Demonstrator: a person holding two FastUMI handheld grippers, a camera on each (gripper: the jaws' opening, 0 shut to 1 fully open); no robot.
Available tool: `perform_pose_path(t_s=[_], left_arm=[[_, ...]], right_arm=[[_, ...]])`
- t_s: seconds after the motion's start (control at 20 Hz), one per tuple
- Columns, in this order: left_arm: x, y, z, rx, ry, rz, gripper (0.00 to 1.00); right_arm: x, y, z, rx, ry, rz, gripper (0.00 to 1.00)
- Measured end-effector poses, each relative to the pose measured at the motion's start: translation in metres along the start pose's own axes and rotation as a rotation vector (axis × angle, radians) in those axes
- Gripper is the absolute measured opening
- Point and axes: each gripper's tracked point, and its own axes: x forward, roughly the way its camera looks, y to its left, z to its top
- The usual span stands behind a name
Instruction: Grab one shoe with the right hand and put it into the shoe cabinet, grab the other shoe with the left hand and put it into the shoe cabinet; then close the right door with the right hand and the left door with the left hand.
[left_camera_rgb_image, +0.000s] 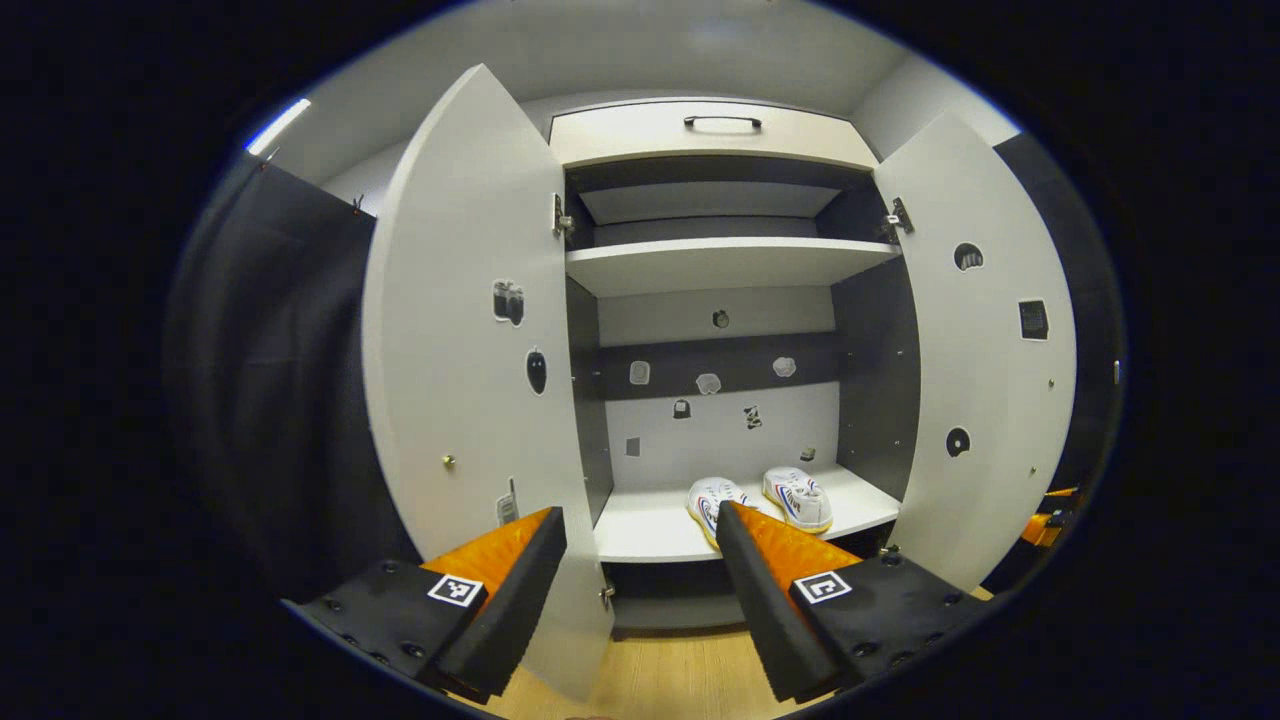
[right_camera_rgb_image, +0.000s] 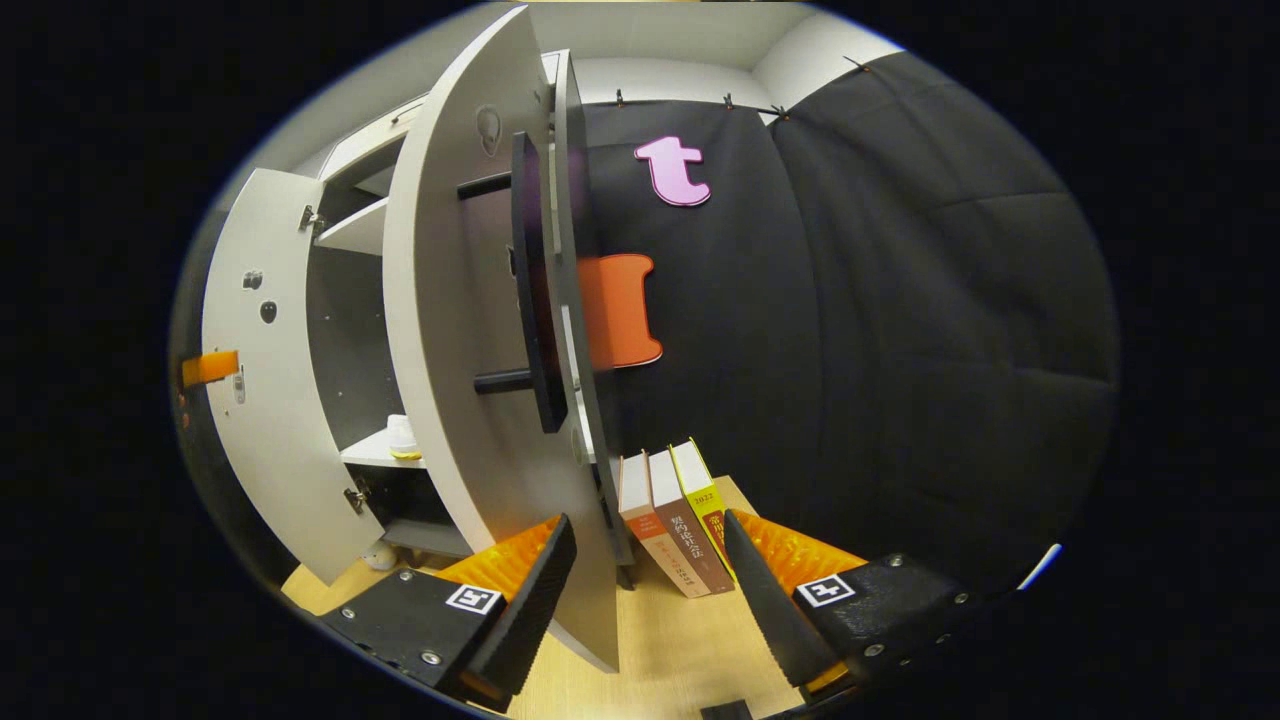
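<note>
The white shoe cabinet (left_camera_rgb_image: 715, 265) stands with both doors swung wide. Two white shoes (left_camera_rgb_image: 712, 497) (left_camera_rgb_image: 800, 497) sit side by side on its bottom shelf (left_camera_rgb_image: 860, 505). My left gripper (left_camera_rgb_image: 640, 530) is open low in front of the cabinet, with the lower edge of the left door (left_camera_rgb_image: 460, 350) just inside its left finger. In the right gripper view the right door (right_camera_rgb_image: 450, 300) is seen almost edge-on with its black handle (right_camera_rgb_image: 525, 290). My right gripper (right_camera_rgb_image: 648, 535) is open beside that door's outer face, its bottom corner lying between the fingers. One shoe (right_camera_rgb_image: 402, 435) peeks out past the door.
Three books (right_camera_rgb_image: 675, 520) lean upright on the wooden floor (right_camera_rgb_image: 660, 650) against the cabinet's right side. A drawer with a dark handle (left_camera_rgb_image: 722, 122) tops the cabinet. An upper shelf (left_camera_rgb_image: 720, 262) is bare. Black cloth walls close in on both sides.
</note>
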Motion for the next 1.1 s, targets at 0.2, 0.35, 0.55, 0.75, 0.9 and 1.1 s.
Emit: perform_pose_path(t_s=[0.2,0.35,0.55,0.75,0.9,1.1], left_arm=[[-0.044,0.026,-0.025,-0.032,0.02,0.049,0.99],[-0.062,0.058,-0.041,-0.073,0.052,0.106,0.98],[-0.077,0.099,-0.033,-0.059,0.006,0.168,0.97],[-0.083,0.121,-0.025,-0.043,-0.032,0.173,0.95],[-0.084,0.135,-0.025,-0.069,-0.046,0.138,0.96],[-0.083,0.164,-0.038,-0.051,-0.033,0.146,0.94]], right_arm=[[-0.002,0.011,0.0,-0.014,-0.009,0.0,0.9],[-0.007,0.036,-0.004,-0.032,-0.003,0.037,0.89],[-0.004,0.068,-0.008,-0.017,0.0,0.076,0.89],[0.006,0.107,-0.011,-0.024,0.003,0.119,0.89],[0.014,0.129,-0.013,-0.03,-0.006,0.128,0.89],[0.028,0.152,-0.015,-0.043,-0.021,0.118,0.89]])
